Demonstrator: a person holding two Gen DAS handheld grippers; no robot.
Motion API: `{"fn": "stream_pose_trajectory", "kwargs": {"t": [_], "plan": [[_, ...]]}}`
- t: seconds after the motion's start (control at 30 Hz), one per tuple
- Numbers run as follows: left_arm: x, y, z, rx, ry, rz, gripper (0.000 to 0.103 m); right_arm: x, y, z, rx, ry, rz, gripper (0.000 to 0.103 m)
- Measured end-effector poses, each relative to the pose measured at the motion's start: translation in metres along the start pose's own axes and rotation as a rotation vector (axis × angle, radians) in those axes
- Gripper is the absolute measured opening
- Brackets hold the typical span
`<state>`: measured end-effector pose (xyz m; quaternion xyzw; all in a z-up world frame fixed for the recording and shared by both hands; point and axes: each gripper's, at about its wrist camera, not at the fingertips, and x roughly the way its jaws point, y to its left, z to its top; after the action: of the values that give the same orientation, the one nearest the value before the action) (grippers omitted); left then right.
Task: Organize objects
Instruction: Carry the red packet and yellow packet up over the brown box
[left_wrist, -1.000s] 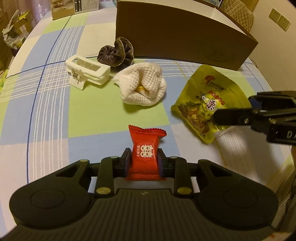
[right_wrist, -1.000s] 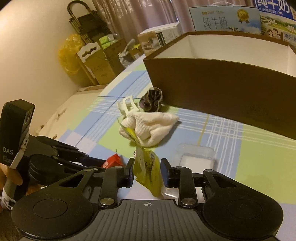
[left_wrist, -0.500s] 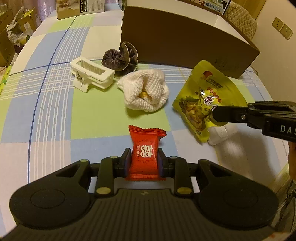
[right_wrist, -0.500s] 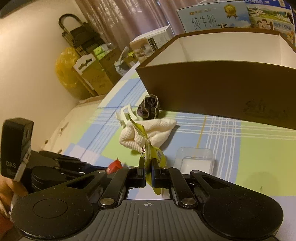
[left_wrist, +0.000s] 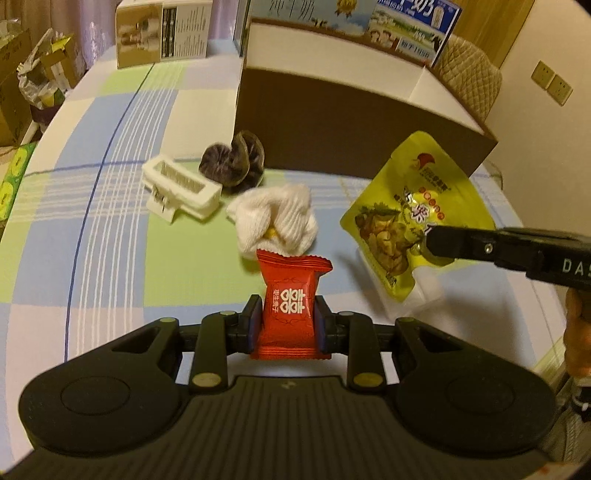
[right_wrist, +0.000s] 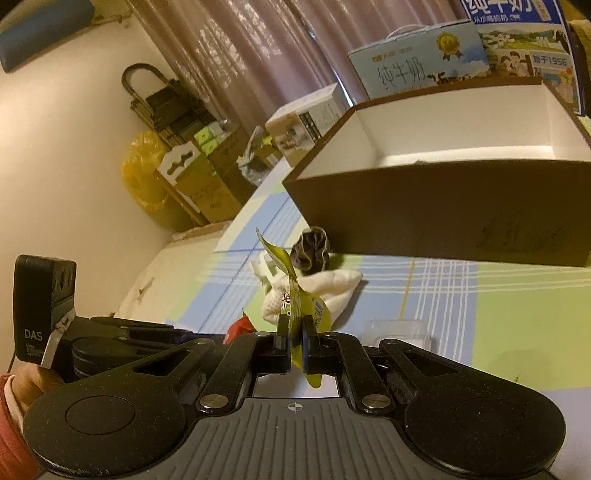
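My left gripper (left_wrist: 289, 325) is shut on a red candy packet (left_wrist: 290, 308) and holds it above the checked cloth. My right gripper (right_wrist: 294, 345) is shut on the lower edge of a yellow snack pouch (right_wrist: 295, 299), lifted off the table; the pouch also shows in the left wrist view (left_wrist: 413, 218), pinched by the right gripper's fingers (left_wrist: 465, 245). A large brown box (right_wrist: 443, 214) with a white inside stands open behind; it shows in the left wrist view (left_wrist: 347, 122) too.
On the cloth lie a white hair claw clip (left_wrist: 181, 190), a dark velvet scrunchie (left_wrist: 232, 162), a bunched white cloth (left_wrist: 277, 221) and a clear plastic case (right_wrist: 397, 332). Milk cartons (right_wrist: 417, 70) stand behind the box. The table edge runs along the left.
The right gripper has closed on the yellow pouch and lifted it off the table. Both grippers have risen and moved toward the brown box. The red packet stays gripped.
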<state>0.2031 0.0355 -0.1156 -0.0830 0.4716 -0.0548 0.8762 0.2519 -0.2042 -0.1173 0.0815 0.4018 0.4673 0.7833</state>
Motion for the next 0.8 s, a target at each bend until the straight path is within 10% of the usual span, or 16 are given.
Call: {"fn": "stream_pose_trajectory", "kwargs": {"t": [0.8], "plan": [[-0.025, -0.039, 0.067, 0.007, -0.138, -0.041, 0.024, -0.057, -0.02, 0.053, 0.132, -0.279, -0.016, 0.001]]}}
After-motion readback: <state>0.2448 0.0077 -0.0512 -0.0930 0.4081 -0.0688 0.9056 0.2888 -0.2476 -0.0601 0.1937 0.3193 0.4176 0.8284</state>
